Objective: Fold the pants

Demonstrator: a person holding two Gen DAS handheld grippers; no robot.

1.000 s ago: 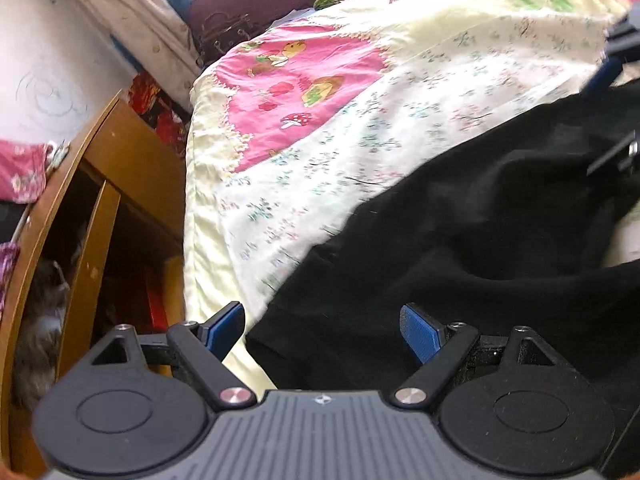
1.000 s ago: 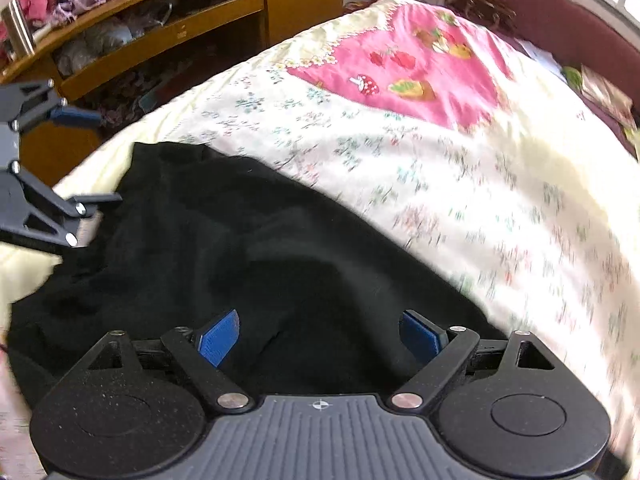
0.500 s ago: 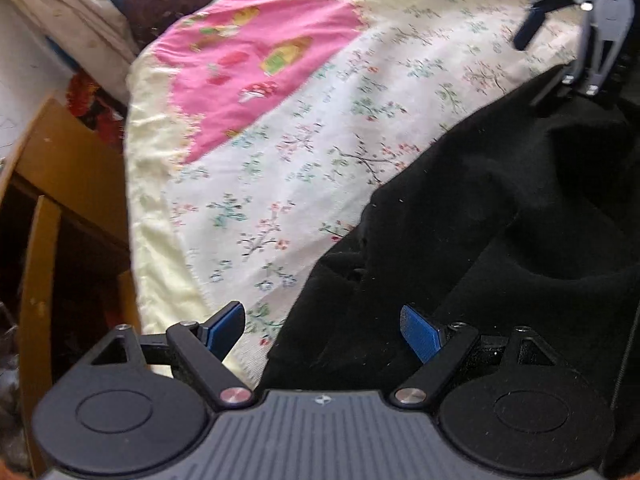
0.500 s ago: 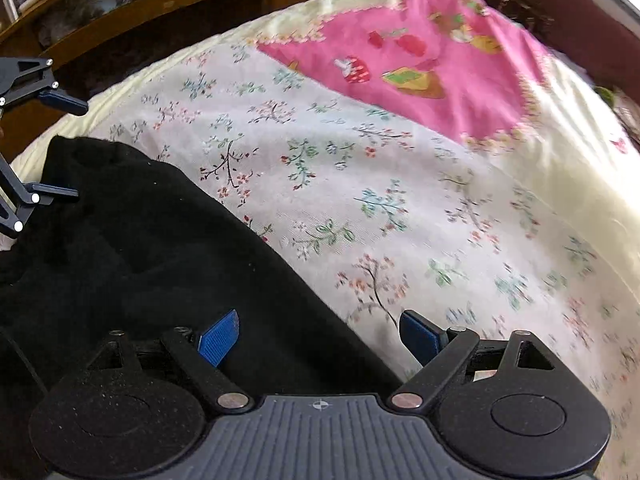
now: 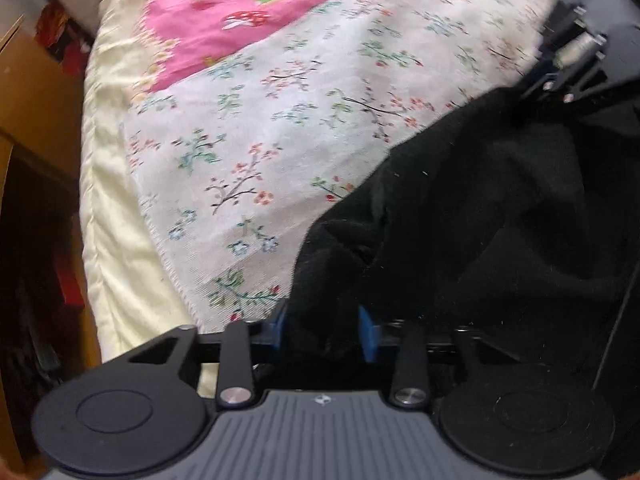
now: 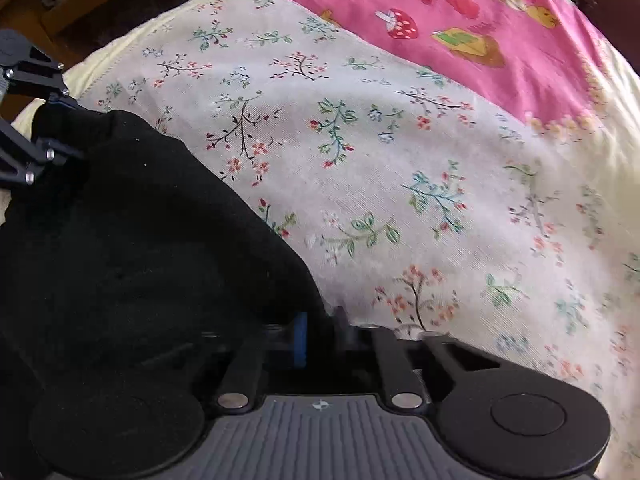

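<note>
Pinching the black pants (image 5: 480,208) on the floral bedspread (image 5: 280,120), the left gripper (image 5: 324,330) has just been closing on one corner. The right gripper (image 6: 320,334), jaws just drawn together, is nipping the pants' other corner.

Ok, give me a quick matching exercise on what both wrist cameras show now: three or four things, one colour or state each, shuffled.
Things:
1. pants
2. left gripper
3. mushroom patch
4. bed edge

States:
A. pale yellow
B. pink
C. black, bunched up
D. clamped on cloth

Pairs: 1-C, 2-D, 3-B, 4-A
</note>
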